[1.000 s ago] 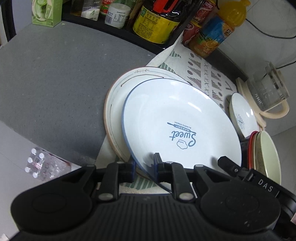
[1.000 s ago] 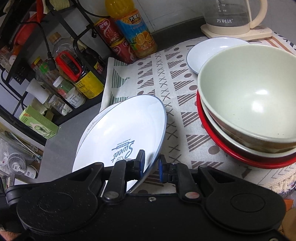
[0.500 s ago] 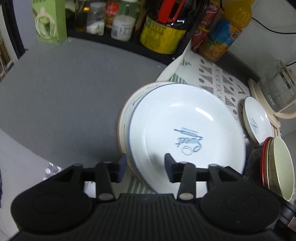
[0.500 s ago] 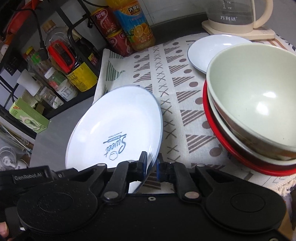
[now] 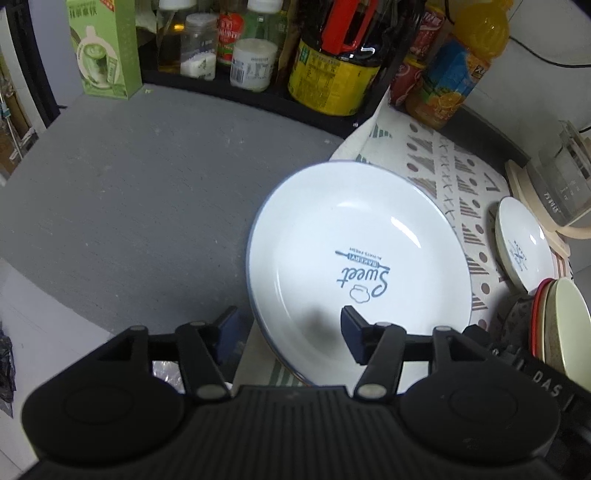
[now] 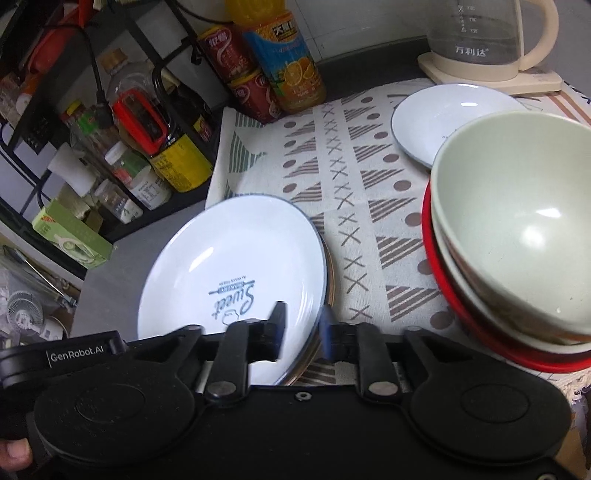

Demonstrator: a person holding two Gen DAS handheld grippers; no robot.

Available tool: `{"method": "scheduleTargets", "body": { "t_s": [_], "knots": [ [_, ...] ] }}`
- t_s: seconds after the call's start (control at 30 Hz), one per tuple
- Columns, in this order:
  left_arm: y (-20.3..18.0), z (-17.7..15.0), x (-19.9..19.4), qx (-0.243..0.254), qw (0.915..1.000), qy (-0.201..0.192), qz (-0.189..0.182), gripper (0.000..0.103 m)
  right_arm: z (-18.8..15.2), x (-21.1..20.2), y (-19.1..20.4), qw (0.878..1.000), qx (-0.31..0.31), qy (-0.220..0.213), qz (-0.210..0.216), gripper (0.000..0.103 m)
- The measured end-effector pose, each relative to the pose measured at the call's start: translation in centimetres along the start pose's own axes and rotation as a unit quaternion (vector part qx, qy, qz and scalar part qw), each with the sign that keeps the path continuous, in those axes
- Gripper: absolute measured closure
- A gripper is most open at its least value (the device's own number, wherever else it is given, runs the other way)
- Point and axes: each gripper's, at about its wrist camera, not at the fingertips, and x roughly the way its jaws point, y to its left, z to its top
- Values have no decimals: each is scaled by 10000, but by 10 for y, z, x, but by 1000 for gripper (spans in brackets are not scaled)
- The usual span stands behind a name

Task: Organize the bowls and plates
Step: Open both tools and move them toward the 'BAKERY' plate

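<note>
Blue-rimmed "Sweet" plate [image 5: 358, 266] lies flat on a brown-rimmed plate [image 6: 330, 280] at the edge of the patterned cloth [image 6: 354, 192]; small plate [image 6: 443, 118] and stacked bowls [image 6: 517, 229] sit well apart. Judgement: release step; draw both tools straight back and level so no pad catches the rim and skews the stack. Left gripper [image 5: 288, 328] is spread wide, straddling the near rim; right gripper [image 6: 301, 325] is parted, rim between its pads, contact unclear.

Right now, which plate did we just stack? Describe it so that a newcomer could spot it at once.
Find the patterned cloth beside the grey countertop. At its left edge lies the large white blue-rimmed plate, on a brown-rimmed plate. Unlike the small white plate near the glass kettle, it reads "Sweet" in blue script.
</note>
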Motion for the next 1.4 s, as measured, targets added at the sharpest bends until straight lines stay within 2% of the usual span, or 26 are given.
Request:
{"method": "scheduleTargets", "body": {
  "t_s": [0.07, 0.17, 0.27, 0.37, 0.4, 0.43, 0.53, 0.67, 0.87, 1.0, 1.4],
  "knots": [
    [-1, 1, -6, 63, 9999, -112, -26, 45, 2, -5, -1, 10000, 39, -86, 10, 51],
    [-1, 3, -14, 96, 9997, -236, 15, 43, 5, -10, 2, 9998, -12, -156, 150, 46],
    [0, 6, -19, 87, 9995, -306, 3, 34, 9, -15, 4, 9995, 15, -218, 230, 26],
    [-1, 8, -26, 123, 9989, -455, -46, 31, 14, -19, 4, 9988, 58, -223, 434, 17],
    [-2, 10, -27, 133, 9988, -459, -38, 27, 15, -21, 5, 9986, 49, -224, 476, 12],
    [-2, 12, -28, 125, 9989, -449, -45, 23, 17, -23, 7, 9986, 4, -266, 462, 8],
    [-3, 16, -32, 66, 9990, -431, -137, 20, 22, -34, 9, 9979, -152, -456, 439, 0],
    [-8, 21, -37, 49, 9989, -437, -142, 15, 32, -47, 8, 9960, -163, -651, 591, 0],
    [-18, 25, -45, 36, 9983, -542, -201, 12, 40, -66, -7, 9942, -128, -924, 529, 0],
    [-31, 23, -50, 189, 9976, -616, -240, 0, 41, -79, -22, 9931, -64, -1087, 434, 0],
    [-82, 1, -67, 660, 9928, -879, -469, 0, 34, -123, -70, 9884, 90, -1485, 302, 0]
  ]
}}
